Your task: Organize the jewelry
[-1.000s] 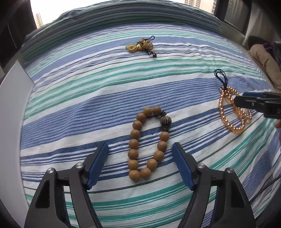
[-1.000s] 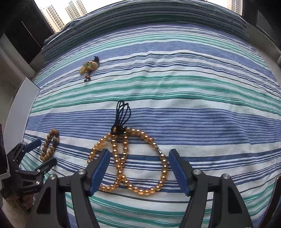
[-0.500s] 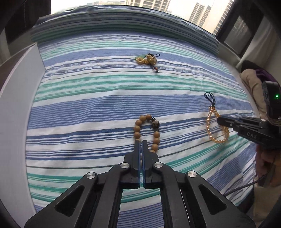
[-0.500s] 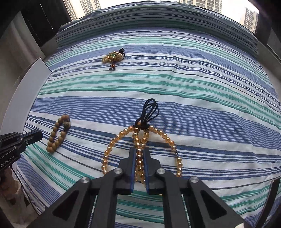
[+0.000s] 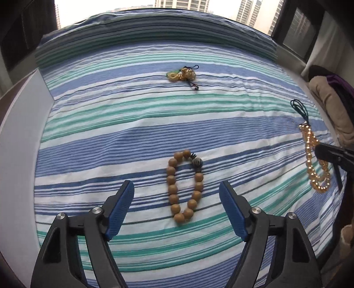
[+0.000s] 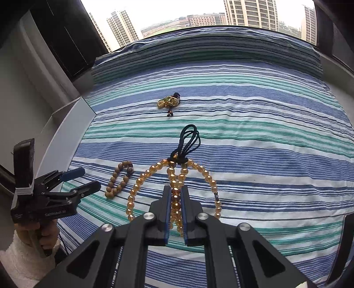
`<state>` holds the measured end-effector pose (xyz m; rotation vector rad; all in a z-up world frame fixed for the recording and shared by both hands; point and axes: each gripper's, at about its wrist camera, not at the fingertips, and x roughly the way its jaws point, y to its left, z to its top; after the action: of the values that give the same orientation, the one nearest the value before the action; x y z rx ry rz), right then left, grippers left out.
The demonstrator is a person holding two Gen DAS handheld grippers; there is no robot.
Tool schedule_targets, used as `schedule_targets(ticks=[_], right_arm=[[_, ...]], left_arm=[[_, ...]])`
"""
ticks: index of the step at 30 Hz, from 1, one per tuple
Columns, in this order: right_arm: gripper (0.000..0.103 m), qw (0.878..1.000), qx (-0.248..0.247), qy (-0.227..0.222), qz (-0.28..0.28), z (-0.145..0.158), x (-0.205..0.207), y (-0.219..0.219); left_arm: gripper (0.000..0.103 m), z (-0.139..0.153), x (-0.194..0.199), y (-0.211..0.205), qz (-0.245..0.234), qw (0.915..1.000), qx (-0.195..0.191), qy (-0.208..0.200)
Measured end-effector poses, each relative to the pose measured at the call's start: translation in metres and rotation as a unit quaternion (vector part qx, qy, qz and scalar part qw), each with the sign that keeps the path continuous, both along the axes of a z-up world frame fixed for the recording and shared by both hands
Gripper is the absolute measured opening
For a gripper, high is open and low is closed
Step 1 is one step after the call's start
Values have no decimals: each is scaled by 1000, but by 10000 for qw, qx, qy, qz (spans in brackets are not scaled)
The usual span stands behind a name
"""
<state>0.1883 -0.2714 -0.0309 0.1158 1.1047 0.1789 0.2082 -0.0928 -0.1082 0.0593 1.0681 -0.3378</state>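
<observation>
Right gripper (image 6: pixel 176 199) clamps amber beads (image 6: pixel 174 177); left gripper (image 5: pixel 177 212) just opened, empty.

Blue-green-white striped bedsheet (image 5: pixel 154 124); brown wooden bracelet (image 5: pixel 184 186); amber bead strand (image 6: pixel 177 181), black cord.

Flat, overcast daylight comes in through the window (image 6: pixel 199 20) behind the bed (image 5: pixel 132 124), so the striped bedspread is evenly lit and the beads cast only faint, soft shadows, while the sky outside is blown out to white. Both views bulge like a fishbowl, bending the stripes into arcs and sinking the corners into black. Focus is sharp across the middle, softening slightly at the rim, with no motion blur.
</observation>
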Motion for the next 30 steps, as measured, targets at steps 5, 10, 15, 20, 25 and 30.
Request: schedule_targets(ticks=[5, 10, 15, 20, 25, 30], right_arm=[[8, 9996, 232, -12, -139, -2, -15, -8], [8, 9993, 315, -75, -161, 3, -24, -13], [8, 9991, 379, -151, -98, 6, -21, -9], [8, 9991, 340, -234, 124, 15, -15, 9], [8, 9986, 397, -306, 194, 22, -12, 20], [8, 9987, 404, -255, 196, 22, -18, 25]], left_arm=[[49, -28, 19, -27, -69, 9990, 433, -22], [20, -17, 13, -21, -160, 9997, 66, 191], [0, 12, -10, 10, -14, 9989, -474, 66], [0, 27, -25, 34, 49, 9986, -504, -173], [45, 10, -28, 16, -398, 9990, -206, -57], [58, -17, -24, -27, -1127, 9935, 160, -25]])
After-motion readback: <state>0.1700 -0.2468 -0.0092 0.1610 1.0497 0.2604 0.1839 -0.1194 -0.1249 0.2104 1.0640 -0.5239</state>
